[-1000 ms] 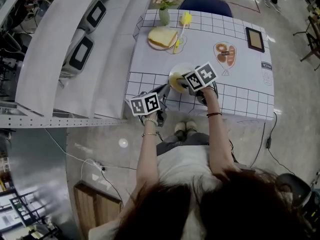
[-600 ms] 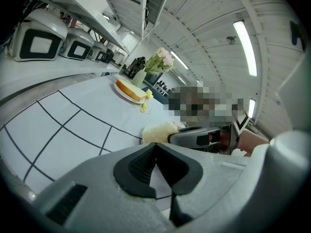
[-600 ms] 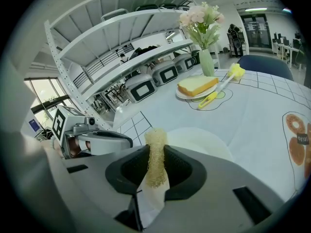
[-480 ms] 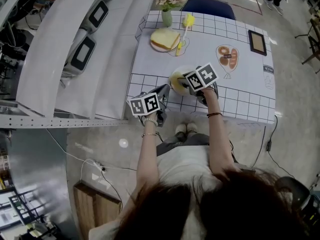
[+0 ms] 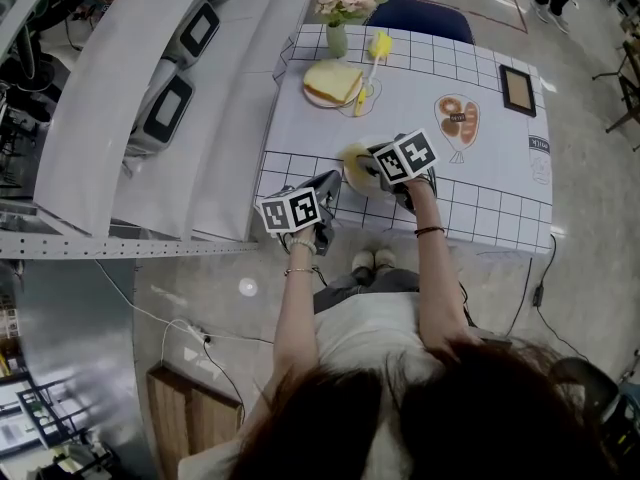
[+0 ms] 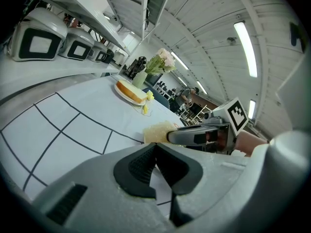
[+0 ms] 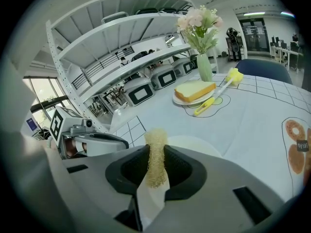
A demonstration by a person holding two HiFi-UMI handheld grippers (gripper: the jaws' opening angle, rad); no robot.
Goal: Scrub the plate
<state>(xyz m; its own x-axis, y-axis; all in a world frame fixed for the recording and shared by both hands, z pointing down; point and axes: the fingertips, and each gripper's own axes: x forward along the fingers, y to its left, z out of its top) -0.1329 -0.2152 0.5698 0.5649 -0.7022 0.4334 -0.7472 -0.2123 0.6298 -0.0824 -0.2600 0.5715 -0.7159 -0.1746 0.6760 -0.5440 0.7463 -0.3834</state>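
Note:
A white plate (image 5: 367, 145) lies near the front edge of the grid-patterned table (image 5: 470, 183). My right gripper (image 5: 362, 163) is shut on a yellow sponge (image 5: 353, 157) and presses it onto the plate. In the right gripper view the sponge (image 7: 156, 154) stands upright between the jaws, with the plate (image 7: 194, 143) just beyond. My left gripper (image 5: 330, 181) reaches over the table's front left corner to the plate's left rim, its jaws closed there. In the left gripper view the tips (image 6: 155, 147) meet right before the sponge (image 6: 156, 131) and the right gripper (image 6: 194, 136).
Farther back stand a plate of bread (image 5: 332, 81), a yellow dish brush (image 5: 368, 56) and a vase of pink flowers (image 5: 340, 13). A small picture frame (image 5: 518, 90) lies at the back right. White shelves with appliances (image 5: 165, 103) run along the left. A blue chair (image 5: 415, 13) stands behind the table.
The head view has shifted slightly. My right gripper and the sponge have nudged a little on the plate. The left gripper stays where it was.

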